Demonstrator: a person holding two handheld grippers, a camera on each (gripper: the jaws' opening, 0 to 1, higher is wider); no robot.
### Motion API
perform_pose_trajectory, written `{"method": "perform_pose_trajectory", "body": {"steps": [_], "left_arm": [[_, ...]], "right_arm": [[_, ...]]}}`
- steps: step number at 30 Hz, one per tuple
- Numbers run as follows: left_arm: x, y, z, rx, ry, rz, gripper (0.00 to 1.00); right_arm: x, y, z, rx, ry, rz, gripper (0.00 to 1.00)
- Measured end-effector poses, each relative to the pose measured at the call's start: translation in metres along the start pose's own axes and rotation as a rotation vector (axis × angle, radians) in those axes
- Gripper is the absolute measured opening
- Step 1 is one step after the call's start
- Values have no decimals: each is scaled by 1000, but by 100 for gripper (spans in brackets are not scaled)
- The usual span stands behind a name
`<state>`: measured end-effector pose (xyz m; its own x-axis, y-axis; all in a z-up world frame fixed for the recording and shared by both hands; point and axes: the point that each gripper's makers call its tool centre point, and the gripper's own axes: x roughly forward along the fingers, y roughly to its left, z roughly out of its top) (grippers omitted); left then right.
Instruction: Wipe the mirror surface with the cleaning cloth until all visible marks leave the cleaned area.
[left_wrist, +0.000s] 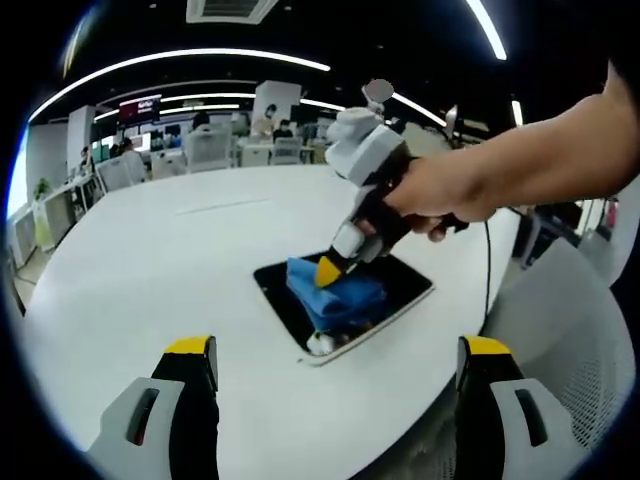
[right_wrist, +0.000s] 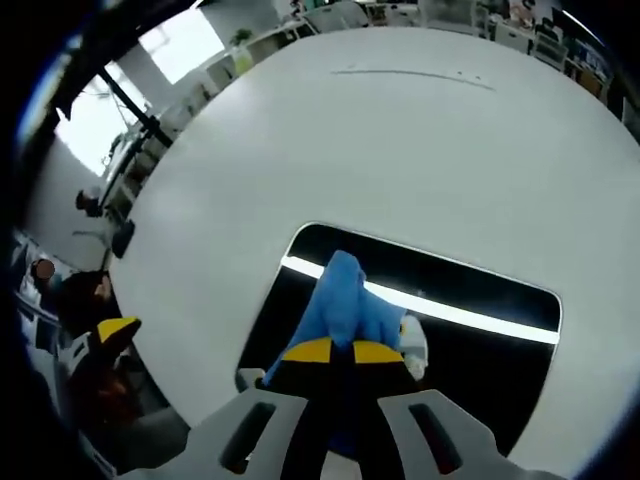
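pinching the blue cloth (right_wrist: 348, 300) on the mirror (right_wrist: 480, 350), right gripper (right_wrist: 335, 352); left gripper (left_wrist: 335, 365) fingers spread, empty.

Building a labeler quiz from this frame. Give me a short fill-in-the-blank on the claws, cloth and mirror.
1. The right claw is shut on the ____ cleaning cloth.
2. The cloth lies on the dark mirror, which lies flat on a ____ table.
3. The left claw holds nothing; its jaws stand ____.
4. The jaw tips of both claws are coloured ____.

Missing words: blue; white; open; yellow
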<state>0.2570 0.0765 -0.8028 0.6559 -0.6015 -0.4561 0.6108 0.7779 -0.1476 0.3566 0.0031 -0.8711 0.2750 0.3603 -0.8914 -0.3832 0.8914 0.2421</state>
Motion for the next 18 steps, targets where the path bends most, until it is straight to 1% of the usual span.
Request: {"method": "perform_pose_trajectory", "body": {"steps": [13,16,18], "left_arm": [[1,-1,1,3,-1,-8,100],[2,-1,2,-1,-8,-8,100],[3,-4,3,11,-10,-22,100]], "right_arm": [[-6,10,-20,7,-1,8,0],[-8,12,-25,20,-4,13,0],[-9,13,-27,25,-6,16,0]]}}
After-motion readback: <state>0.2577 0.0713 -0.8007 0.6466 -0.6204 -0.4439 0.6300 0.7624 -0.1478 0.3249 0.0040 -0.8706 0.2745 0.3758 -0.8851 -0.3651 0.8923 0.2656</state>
